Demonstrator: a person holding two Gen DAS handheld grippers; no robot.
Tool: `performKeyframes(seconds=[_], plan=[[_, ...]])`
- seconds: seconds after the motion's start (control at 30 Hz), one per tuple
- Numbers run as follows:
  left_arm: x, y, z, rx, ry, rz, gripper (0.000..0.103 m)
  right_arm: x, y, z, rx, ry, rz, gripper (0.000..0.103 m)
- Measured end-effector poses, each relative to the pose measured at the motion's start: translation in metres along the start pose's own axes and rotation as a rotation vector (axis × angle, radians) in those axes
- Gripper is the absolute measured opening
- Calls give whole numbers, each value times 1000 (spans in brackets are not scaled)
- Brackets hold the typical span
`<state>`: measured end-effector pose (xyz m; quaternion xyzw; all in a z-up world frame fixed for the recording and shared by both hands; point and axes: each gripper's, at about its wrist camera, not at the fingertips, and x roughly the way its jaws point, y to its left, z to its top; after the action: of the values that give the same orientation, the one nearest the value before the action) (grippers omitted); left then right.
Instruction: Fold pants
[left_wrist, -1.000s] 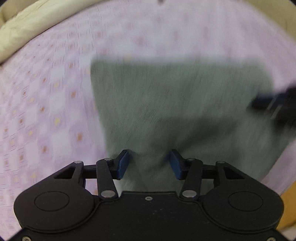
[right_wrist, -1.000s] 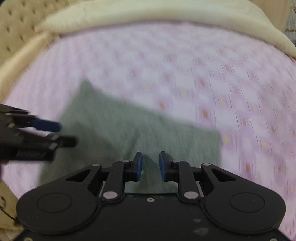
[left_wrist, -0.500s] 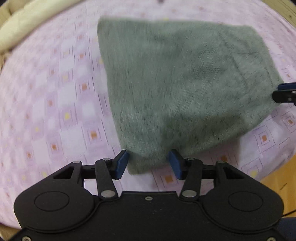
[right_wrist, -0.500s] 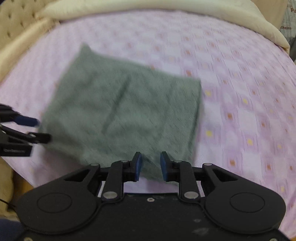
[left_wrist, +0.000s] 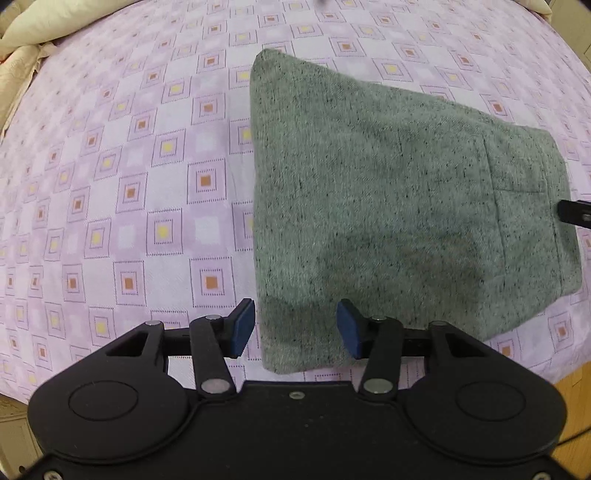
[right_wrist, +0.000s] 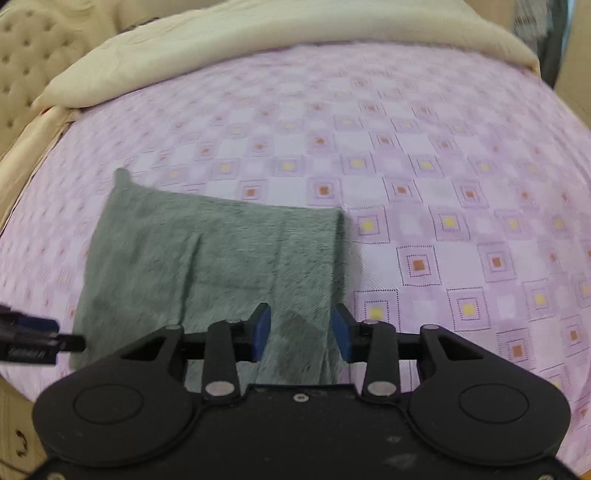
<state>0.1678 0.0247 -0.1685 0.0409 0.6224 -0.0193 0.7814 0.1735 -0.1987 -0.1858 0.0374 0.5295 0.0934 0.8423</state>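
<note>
One pair of grey-green pants (left_wrist: 399, 206), folded into a compact slab, is lying flat on the bed's purple checked sheet (left_wrist: 122, 192), near its front edge. Two grippers are in play. Left gripper (left_wrist: 291, 326) is hanging over the near-left corner of the pants, jaws spread, pads clear of the cloth. Right gripper (right_wrist: 301, 334) is sitting over the near-right corner, jaws having just been opening; fabric is showing between the blue pads (right_wrist: 263, 332) but they are not pressing on it. Each gripper's tip is showing in the other's view at the frame edge. One cream duvet (right_wrist: 258, 48) is bunching along the far side.
</note>
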Motion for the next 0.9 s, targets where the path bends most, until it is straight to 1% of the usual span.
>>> performKeyframes(seconds=[0.1, 0.2, 0.27, 0.4, 0.47, 0.53, 0.63, 0.7, 0.8, 0.9], plan=[[-4, -8, 2, 11, -11, 7, 56, 26, -10, 7, 53, 61, 5, 44], [-11, -7, 4, 4, -56, -33, 56, 34, -19, 11, 105, 74, 20, 50], [-12, -1, 3, -14, -85, -63, 56, 37, -22, 12, 103, 81, 31, 52], [-11, 15, 8, -49, -104, -59, 56, 32, -26, 8, 65, 61, 59, 55], [-6, 21, 13, -58, -109, -68, 56, 27, -25, 6, 51, 50, 48, 55], [0, 21, 23, -35, -110, -70, 56, 33, -29, 6, 59, 44, 26, 56], [18, 17, 46, 24, -139, -61, 57, 34, -26, 3, 83, 36, 2, 56], [29, 17, 61, 25, -143, -43, 59, 36, -23, 5, 81, 30, -18, 56], [54, 22, 79, 19, -70, -67, 65, 40, -20, 9, 76, 32, -26, 57], [61, 29, 80, 59, -82, -97, 74, 43, -22, 11, 72, 42, -19, 58]])
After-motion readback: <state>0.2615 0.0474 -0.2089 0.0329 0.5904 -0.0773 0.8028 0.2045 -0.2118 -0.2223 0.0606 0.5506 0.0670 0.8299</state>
